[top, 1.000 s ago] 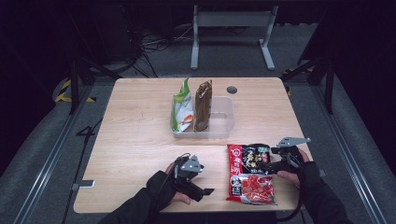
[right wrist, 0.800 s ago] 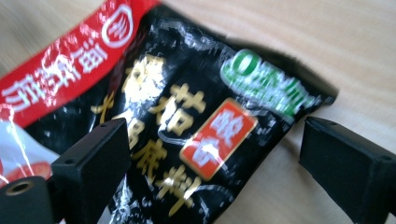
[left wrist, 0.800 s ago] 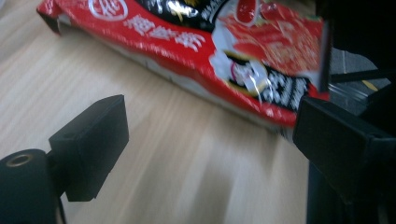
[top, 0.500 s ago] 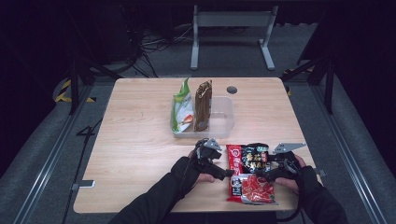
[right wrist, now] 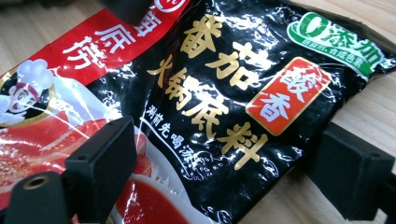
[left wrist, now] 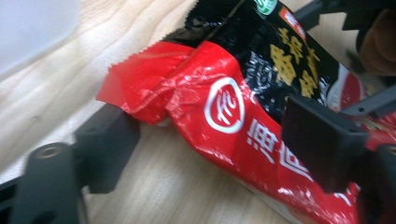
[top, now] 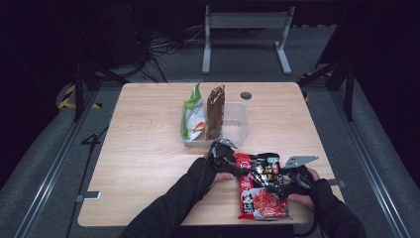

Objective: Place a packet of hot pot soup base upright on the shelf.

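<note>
A red and black soup-base packet (top: 261,187) lies flat near the table's front right. My left gripper (top: 241,170) is at its upper left corner. In the left gripper view the left gripper (left wrist: 215,149) straddles the crumpled red corner of the packet (left wrist: 224,112), one jaw beside the edge and one over the print. Its jaws have just been closing. My right gripper (top: 278,188) comes in from the packet's right side. In the right gripper view the right gripper (right wrist: 224,172) has the black half of the packet (right wrist: 219,93) between its jaws, which have also just closed a little.
A clear plastic bin (top: 240,125) stands behind the packet at mid-table, with a green bag (top: 193,116) and a brown bag (top: 215,110) upright in its left part. A round grommet (top: 245,94) sits near the far edge. Bare wood lies to the left.
My left hand has travelled right from the front middle of the table to the packet's upper left corner. My right hand has shifted slightly nearer, onto the packet's right side.
</note>
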A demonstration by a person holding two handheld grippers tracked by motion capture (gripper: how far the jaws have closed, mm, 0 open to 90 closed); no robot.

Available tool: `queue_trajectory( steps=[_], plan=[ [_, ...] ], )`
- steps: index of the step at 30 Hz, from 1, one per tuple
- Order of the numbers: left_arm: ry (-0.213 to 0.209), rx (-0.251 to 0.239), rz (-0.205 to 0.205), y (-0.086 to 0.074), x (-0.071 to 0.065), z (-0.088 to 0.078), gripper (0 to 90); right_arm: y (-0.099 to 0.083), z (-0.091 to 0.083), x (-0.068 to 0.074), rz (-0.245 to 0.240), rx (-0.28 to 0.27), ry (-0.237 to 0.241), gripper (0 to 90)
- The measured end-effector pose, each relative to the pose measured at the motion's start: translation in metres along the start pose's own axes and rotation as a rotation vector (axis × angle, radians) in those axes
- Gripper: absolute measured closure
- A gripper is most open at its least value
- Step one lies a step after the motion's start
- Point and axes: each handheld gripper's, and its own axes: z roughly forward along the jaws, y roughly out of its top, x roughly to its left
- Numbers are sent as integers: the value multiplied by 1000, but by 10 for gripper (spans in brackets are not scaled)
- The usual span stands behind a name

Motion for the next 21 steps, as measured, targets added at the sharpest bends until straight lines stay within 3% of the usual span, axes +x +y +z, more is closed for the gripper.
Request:
queue_trajectory(
  steps=[3, 5, 8, 10, 12, 14, 16, 21],
  plan=[
    [12, -14, -24, -2, 6, -3, 422, 1, 1, 2, 1, -1, 1, 153],
    [-2, -27, -42, -3, 10, -4, 521, 1, 2, 4, 7, -4, 2, 157],
    [-3, -47, -41, -4, 12, -7, 615, 2, 3, 6, 9, -4, -2, 157],
    [-14, -70, -45, -4, 13, -10, 728, 3, 4, 7, 13, -7, -5, 157],
    [-10, -83, -23, -4, 14, -11, 796, 3, 4, 7, 10, -10, -3, 156],
    [-5, -93, -18, -5, 13, -13, 822, 4, 5, 7, 10, -13, -9, 155],
    [16, -114, 13, -4, 10, -14, 836, 3, 6, 7, 21, -24, -10, 153],
    [18, -172, 85, 0, 1, -26, 856, 3, 3, 4, 26, -51, 9, 129]
  ],
)
